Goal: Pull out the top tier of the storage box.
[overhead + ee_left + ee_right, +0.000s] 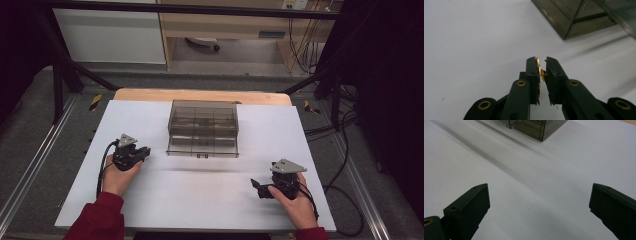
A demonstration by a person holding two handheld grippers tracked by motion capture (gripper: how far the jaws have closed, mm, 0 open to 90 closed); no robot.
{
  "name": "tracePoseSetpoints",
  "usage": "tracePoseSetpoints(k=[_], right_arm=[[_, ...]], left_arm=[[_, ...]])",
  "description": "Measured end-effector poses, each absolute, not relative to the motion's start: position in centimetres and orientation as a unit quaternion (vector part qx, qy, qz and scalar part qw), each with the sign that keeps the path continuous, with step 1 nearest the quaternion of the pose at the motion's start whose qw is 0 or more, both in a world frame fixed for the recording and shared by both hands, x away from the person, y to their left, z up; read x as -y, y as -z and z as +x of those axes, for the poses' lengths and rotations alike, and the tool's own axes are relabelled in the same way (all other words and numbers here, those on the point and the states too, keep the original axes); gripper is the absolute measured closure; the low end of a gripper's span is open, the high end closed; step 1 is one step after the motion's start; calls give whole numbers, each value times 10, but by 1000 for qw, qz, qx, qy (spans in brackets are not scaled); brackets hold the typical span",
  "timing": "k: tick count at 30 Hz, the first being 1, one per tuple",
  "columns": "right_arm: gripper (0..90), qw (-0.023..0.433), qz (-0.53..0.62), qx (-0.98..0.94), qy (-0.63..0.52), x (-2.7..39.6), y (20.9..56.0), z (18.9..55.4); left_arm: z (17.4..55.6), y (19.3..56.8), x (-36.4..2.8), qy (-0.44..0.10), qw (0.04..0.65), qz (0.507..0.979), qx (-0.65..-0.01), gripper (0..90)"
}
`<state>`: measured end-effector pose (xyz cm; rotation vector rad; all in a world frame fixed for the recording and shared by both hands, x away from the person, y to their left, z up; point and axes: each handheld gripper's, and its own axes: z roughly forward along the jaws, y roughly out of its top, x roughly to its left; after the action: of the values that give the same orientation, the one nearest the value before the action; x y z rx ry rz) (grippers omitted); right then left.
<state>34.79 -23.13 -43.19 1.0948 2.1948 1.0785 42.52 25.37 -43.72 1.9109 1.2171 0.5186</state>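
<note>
A smoky clear plastic box (pixel 202 130) with several compartments stands at the back middle of the white sheet. My left gripper (pixel 146 151) lies to the box's left, its jaws pointing toward the box. In the left gripper view the left gripper (pixel 542 60) is shut on a small gold-coloured piece (pixel 539 71), and a corner of the box (pixel 574 20) shows ahead. My right gripper (pixel 256 187) rests at the front right, pointing left. In the right gripper view the right gripper (pixel 537 190) stands wide open with only bare sheet between its jaws; the box (pixel 536 127) is far ahead.
A white sheet (pixel 200 195) covers the wooden table (pixel 200 95). Black frame posts (pixel 57 85) and cables (pixel 345 150) flank the table. A red sleeve (pixel 97 220) enters at the bottom left.
</note>
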Motion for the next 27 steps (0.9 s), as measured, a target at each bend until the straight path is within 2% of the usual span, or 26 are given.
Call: tracePoseSetpoints(k=[12, 27], right_arm=[[30, 224, 385, -803, -397, 229, 433, 347], [28, 218, 382, -805, -397, 226, 433, 346]], left_arm=[[417, 417, -255, -223, 434, 733, -474, 807], [411, 395, -251, -232, 460, 730, -450, 807]])
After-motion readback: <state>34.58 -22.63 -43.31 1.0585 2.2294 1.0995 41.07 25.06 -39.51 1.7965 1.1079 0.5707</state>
